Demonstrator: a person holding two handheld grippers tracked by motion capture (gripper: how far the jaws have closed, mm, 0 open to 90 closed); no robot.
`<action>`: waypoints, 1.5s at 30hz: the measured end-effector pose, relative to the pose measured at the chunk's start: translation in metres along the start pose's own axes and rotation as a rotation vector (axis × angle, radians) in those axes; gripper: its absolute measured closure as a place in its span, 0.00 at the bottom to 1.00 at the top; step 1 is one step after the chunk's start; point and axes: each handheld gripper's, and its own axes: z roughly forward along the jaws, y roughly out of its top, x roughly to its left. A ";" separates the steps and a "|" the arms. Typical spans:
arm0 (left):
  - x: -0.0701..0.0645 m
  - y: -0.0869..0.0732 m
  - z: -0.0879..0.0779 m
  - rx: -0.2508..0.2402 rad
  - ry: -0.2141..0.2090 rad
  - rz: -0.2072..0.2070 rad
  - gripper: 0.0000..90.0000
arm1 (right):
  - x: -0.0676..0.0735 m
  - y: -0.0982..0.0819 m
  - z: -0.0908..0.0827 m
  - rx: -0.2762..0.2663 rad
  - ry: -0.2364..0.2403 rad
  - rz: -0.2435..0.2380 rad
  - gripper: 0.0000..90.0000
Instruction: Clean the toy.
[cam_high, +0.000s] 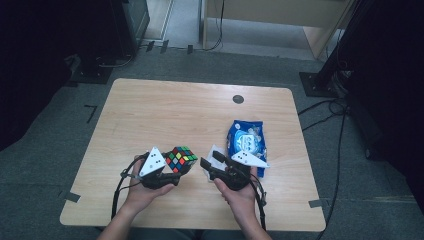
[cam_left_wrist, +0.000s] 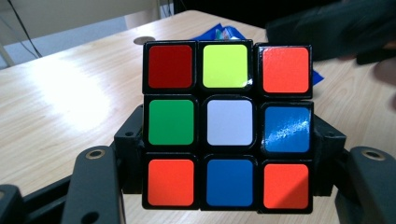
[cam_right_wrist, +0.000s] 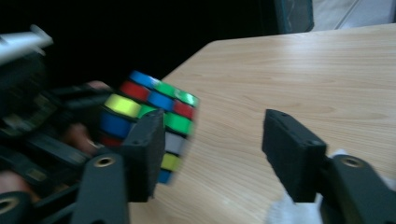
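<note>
A scrambled Rubik's cube (cam_high: 181, 158) is held just above the wooden table (cam_high: 165, 110), near its front edge, with my left gripper (cam_high: 172, 167) shut on it. In the left gripper view the cube (cam_left_wrist: 227, 126) shows a white centre square, and the black jaws press on its two sides. My right gripper (cam_high: 212, 162) is close to the cube's right and stands open. In the right gripper view nothing lies between its fingers (cam_right_wrist: 144, 154). There the cube (cam_right_wrist: 154, 112) sits beyond the left jaw, off to the left.
A blue wipes pack (cam_high: 246, 140) lies at the right of the table. A white tissue (cam_high: 216, 152) lies under the right gripper. A round cable grommet (cam_high: 238, 99) sits near the far edge. Stands and cables are on the floor around the table.
</note>
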 end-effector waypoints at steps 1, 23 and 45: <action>-0.002 -0.001 0.002 0.006 -0.003 0.003 0.38 | 0.004 0.002 -0.001 -0.002 0.009 0.014 0.39; -0.027 -0.002 0.016 0.003 -0.027 0.037 0.38 | 0.015 -0.010 0.016 0.102 0.038 0.203 0.38; -0.029 0.001 0.016 0.047 0.020 0.071 0.38 | 0.036 -0.007 0.019 0.132 -0.039 -0.069 0.38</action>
